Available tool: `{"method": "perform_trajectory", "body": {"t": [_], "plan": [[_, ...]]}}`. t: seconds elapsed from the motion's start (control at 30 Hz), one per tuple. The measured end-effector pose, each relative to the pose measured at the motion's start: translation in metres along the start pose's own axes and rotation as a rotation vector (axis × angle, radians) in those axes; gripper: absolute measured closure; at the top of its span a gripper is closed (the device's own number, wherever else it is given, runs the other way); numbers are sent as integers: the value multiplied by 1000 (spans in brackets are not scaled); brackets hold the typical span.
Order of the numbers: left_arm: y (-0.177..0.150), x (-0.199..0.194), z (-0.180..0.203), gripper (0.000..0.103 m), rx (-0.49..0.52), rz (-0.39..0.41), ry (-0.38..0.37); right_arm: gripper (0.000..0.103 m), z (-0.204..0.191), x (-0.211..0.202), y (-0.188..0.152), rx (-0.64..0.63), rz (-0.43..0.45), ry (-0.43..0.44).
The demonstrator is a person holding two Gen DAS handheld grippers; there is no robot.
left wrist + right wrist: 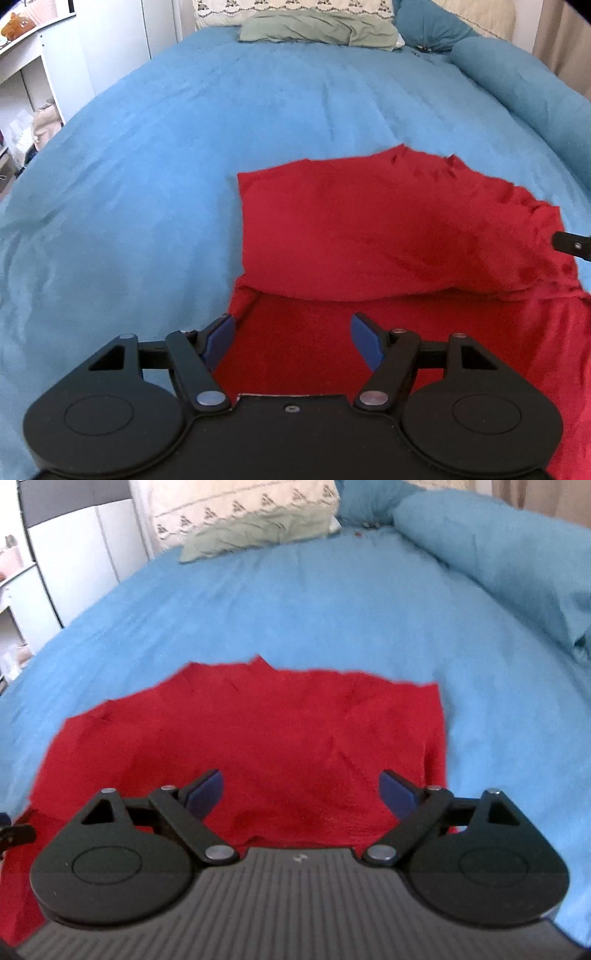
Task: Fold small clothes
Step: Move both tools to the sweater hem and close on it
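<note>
Blue bedspread (155, 155) covers the bed, with the red garment (369, 229) lying part-folded on it, its near edge cut off behind both tools. The left hand-held gripper (291, 338) and right hand-held gripper (301, 790) hang open (nothing between the pads).

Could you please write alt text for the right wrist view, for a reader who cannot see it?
The open right gripper hovers empty over a partly folded red garment lying on a blue bedspread. Pillows sit at the far end of the bed.
</note>
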State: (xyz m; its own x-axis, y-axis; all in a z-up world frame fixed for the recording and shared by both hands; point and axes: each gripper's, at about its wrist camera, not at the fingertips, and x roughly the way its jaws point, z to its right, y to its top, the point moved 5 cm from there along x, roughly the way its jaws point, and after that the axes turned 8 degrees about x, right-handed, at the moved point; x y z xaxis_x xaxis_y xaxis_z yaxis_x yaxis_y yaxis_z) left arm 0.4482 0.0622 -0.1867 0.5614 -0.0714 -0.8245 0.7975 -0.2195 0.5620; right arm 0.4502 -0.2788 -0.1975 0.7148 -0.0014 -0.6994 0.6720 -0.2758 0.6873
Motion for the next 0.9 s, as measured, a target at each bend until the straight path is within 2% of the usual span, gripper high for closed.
{"method": "perform_trajectory", "body": {"t": [0.13,0.2,0.27,0.3,0.37,0.53,0.63,0.77,0.9], "plan": [[-2,-16,-5,28,-29,1,-7,0,3,-36,5,22,13,21],[-6,-23,-5,25,-31,-7,-14,0,2,-48,7,28,16,17],[-9,-29,-5,9,-25,-20,1,0,5,-67,3,34,18,16],[-11,-36,-5,7,-23,-13,10,0,7,-78,0,42,18,16],[-17,-48,-4,7,-13,-4,1,0,9,-93,-3,51,12,24],[-39,-74,0,7,34,-66,13,0,18,-136,-24,52,-31,12],[-68,-93,-2,5,54,-111,-11,0,30,-155,-43,62,-70,-18],[-118,-106,-11,5,29,-207,-68,0,49,-169,-79,82,-186,-37],[-163,-109,-16,6,-4,-280,-98,0,65,-182,-120,52,-263,-121]]}}
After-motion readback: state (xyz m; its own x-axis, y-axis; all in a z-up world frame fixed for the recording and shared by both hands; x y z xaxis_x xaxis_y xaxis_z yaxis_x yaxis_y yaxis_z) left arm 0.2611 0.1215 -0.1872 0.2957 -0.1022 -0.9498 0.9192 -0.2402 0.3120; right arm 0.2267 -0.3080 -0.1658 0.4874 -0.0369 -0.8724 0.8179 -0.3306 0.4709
